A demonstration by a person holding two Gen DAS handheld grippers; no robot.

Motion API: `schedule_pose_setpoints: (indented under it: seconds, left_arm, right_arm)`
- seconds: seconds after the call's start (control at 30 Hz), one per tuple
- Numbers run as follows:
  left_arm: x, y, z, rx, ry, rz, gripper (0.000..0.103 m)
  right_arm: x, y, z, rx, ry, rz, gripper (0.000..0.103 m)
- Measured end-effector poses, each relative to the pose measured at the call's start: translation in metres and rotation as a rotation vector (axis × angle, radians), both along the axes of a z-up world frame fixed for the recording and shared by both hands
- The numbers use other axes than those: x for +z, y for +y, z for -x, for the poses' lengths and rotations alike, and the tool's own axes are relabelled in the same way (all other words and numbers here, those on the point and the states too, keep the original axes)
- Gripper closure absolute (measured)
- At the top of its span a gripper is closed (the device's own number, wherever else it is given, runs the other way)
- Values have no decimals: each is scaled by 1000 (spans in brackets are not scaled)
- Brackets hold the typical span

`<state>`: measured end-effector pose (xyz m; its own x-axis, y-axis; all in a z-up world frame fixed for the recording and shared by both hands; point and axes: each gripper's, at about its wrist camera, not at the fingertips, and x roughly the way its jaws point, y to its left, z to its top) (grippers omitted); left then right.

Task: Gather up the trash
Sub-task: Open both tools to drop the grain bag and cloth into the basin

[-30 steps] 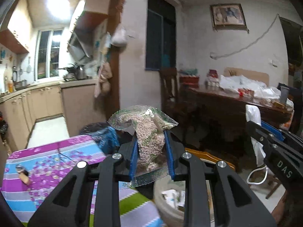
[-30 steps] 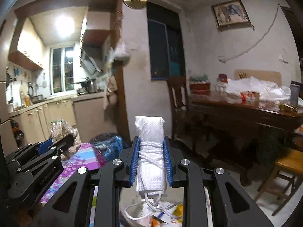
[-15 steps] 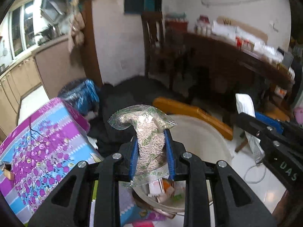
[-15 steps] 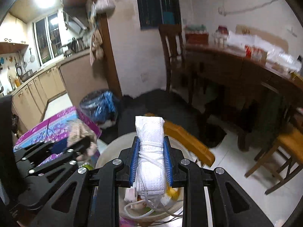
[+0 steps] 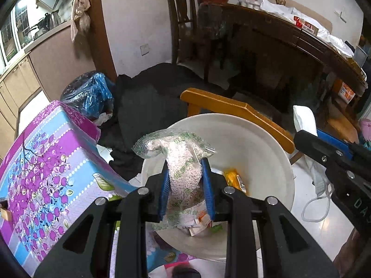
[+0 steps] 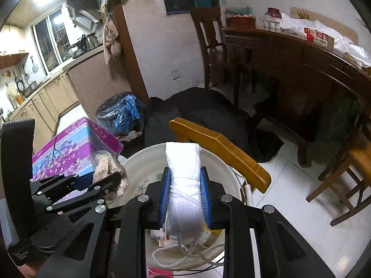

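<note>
My left gripper [image 5: 185,173] is shut on a clear plastic bag of pale granules [image 5: 182,162] and holds it over a white round bin [image 5: 266,148] that has wrappers at its bottom. My right gripper [image 6: 185,185] is shut on a white cloth bundle tied with cord [image 6: 183,176], also above the bin [image 6: 139,162]. The cord's loose loops hang down into the bin. The left gripper [image 6: 109,183] with its bag shows at the left of the right wrist view. The right gripper [image 5: 301,136] shows at the right of the left wrist view.
A table with a purple and blue flowered cloth [image 5: 46,173] stands left of the bin. A yellow wooden chair back [image 5: 231,108] is just behind the bin. A bin lined with a blue bag [image 5: 88,95] and a dark mat [image 5: 150,92] lie farther back. A dark wooden table [image 6: 301,53] stands at right.
Both grippers have tilted downward and moved over the white bin with their loads still held. The bin now fills the lower middle of both views.
</note>
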<state>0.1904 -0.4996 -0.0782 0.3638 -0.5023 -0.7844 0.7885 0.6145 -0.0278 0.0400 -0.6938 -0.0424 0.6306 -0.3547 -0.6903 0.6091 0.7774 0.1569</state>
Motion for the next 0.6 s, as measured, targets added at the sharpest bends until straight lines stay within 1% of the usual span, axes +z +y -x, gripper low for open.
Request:
schedule_pose_setpoints:
  seconds: [0.37, 0.53, 0.6]
  left_arm:
    - [-1, -4, -2, 3, 10, -5, 78]
    - [-3, -5, -3, 10, 13, -17, 75]
    - [-4, -3, -6, 22, 13, -20, 66]
  right_arm:
    - [-3, 3, -1, 1, 1, 1, 77]
    - [-3, 4, 0, 0, 1, -2, 76]
    - [-5, 4, 0, -9, -5, 2, 67]
